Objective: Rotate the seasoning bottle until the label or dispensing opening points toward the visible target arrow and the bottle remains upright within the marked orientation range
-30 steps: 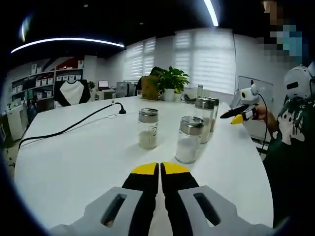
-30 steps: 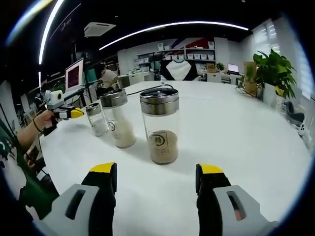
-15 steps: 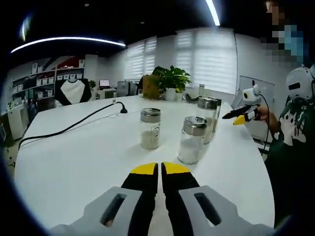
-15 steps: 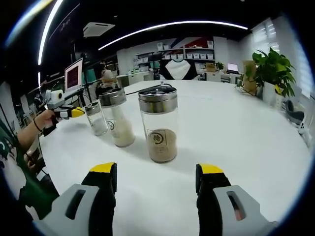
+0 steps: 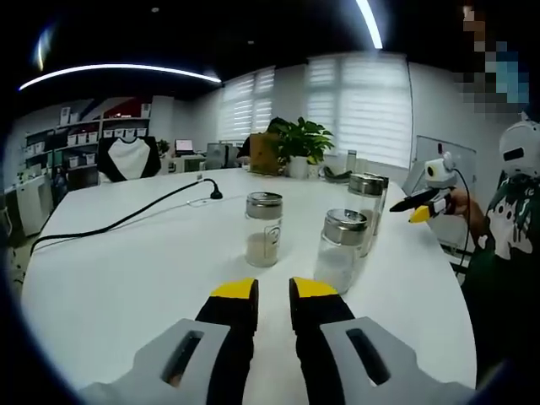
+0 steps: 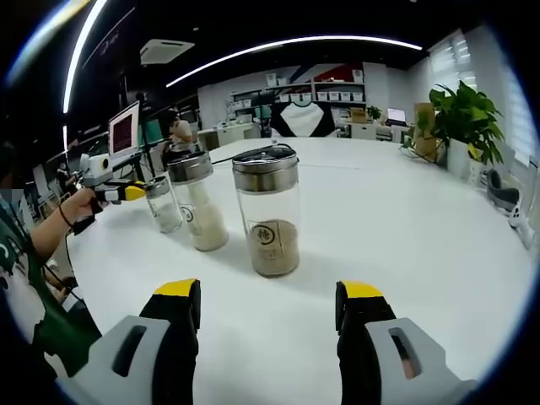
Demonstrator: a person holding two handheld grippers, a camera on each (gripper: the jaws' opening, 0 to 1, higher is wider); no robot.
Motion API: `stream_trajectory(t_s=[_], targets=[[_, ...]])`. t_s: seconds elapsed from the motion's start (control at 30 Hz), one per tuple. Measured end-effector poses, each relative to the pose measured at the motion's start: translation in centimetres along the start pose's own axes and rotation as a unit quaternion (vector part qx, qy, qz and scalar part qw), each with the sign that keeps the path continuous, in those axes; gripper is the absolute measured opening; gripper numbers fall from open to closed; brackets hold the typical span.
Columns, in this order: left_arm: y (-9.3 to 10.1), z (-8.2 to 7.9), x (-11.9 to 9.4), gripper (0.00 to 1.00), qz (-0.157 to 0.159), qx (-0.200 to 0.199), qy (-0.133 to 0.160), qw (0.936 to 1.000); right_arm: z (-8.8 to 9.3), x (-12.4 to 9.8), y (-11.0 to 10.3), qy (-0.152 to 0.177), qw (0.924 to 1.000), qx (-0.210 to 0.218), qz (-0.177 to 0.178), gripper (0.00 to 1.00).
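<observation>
Several glass seasoning bottles with steel lids stand upright on the white table (image 5: 126, 270). In the left gripper view a small one with beige powder (image 5: 263, 229) is left of centre. One with white powder (image 5: 341, 251) is nearer, and a taller one (image 5: 364, 211) stands behind it. My left gripper (image 5: 273, 289) is just short of them, its jaws slightly apart and holding nothing. In the right gripper view the tall bottle with brown powder (image 6: 266, 221), label facing me, stands ahead of my right gripper (image 6: 270, 291), which is wide open. The white-powder bottle (image 6: 198, 211) and the small bottle (image 6: 164, 205) follow to the left.
A black cable (image 5: 126, 215) runs across the table's left part. A potted plant (image 5: 299, 139) stands at the far edge. My right gripper (image 5: 419, 209), in a hand, shows beyond the bottles. My left gripper (image 6: 126, 193) shows at the left. A person in green stands at the table edge.
My left gripper's jaws were pressed together and now stand slightly apart. The left view has shifted a little. The right gripper stays wide open, and the bottles have not moved.
</observation>
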State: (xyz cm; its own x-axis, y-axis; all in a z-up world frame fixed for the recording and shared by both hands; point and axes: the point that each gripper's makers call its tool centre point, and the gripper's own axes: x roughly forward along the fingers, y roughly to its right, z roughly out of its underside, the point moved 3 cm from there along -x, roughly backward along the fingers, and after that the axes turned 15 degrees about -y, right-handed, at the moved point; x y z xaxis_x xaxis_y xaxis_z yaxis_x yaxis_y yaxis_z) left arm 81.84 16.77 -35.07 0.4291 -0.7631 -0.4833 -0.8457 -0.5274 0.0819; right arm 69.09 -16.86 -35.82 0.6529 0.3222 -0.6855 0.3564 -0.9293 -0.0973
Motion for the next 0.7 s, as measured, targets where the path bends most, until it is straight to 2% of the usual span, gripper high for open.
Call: stream_trajectory(t_s=[0.3, 0.7], targets=[[-0.6, -1.2, 1.5, 0.23, -0.005, 0.000, 0.008, 1.0000, 0.0, 0.0, 0.0, 0.001, 1.0000, 0.000, -0.001, 0.66], [-0.4, -3.0, 3.7, 0.29, 0.001, 0.005, 0.022, 0.9997, 0.6, -0.1, 0.3, -0.001, 1.0000, 0.009, 0.002, 0.66]])
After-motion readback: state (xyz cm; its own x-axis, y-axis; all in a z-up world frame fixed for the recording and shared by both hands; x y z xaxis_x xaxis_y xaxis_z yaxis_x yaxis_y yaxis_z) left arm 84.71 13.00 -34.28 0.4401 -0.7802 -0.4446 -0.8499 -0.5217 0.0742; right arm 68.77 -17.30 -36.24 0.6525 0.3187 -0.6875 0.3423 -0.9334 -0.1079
